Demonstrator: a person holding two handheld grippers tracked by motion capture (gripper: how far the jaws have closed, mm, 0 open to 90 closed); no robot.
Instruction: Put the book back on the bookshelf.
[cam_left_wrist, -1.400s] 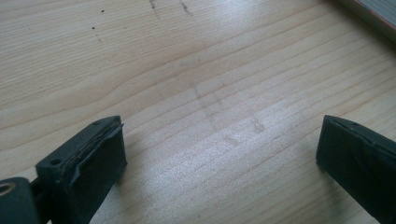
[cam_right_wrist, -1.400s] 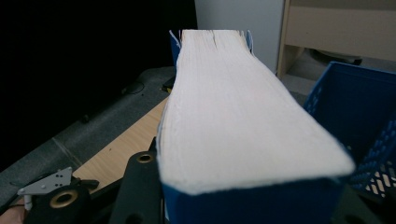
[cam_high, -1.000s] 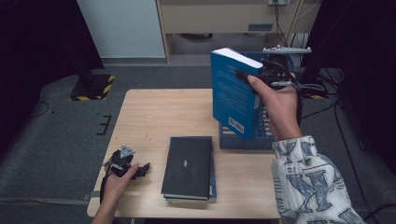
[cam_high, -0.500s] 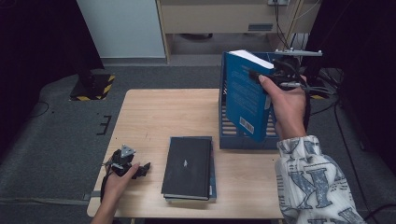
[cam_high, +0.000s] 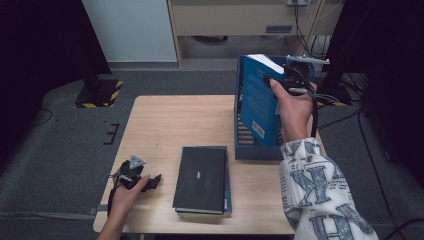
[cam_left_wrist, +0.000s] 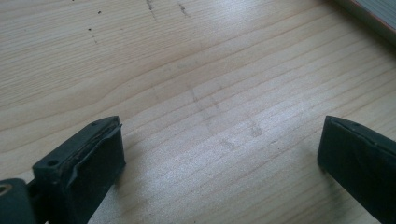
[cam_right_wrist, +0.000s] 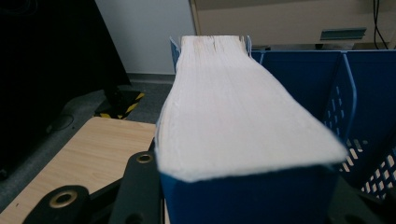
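Dim room, grey carpet, pale wooden worktop (cam_high: 175, 125). The blue plastic slotted file rack (cam_high: 240, 142) stands at its far right. The thick blue-covered paperback book (cam_high: 257, 102) is upright, partly down inside that rack's left slot, held by the right hand-held gripper (cam_high: 280, 80), whose jaws are clamped across its thickness near the top edge. The book looks heavy and stiff, with a smooth cover that could slip; gripping across the whole page block suits it. Left of the rack lies a black hardcover stack (cam_high: 202, 180). Further left, the left hand-held gripper (cam_left_wrist: 219, 154) rests wide open, empty.
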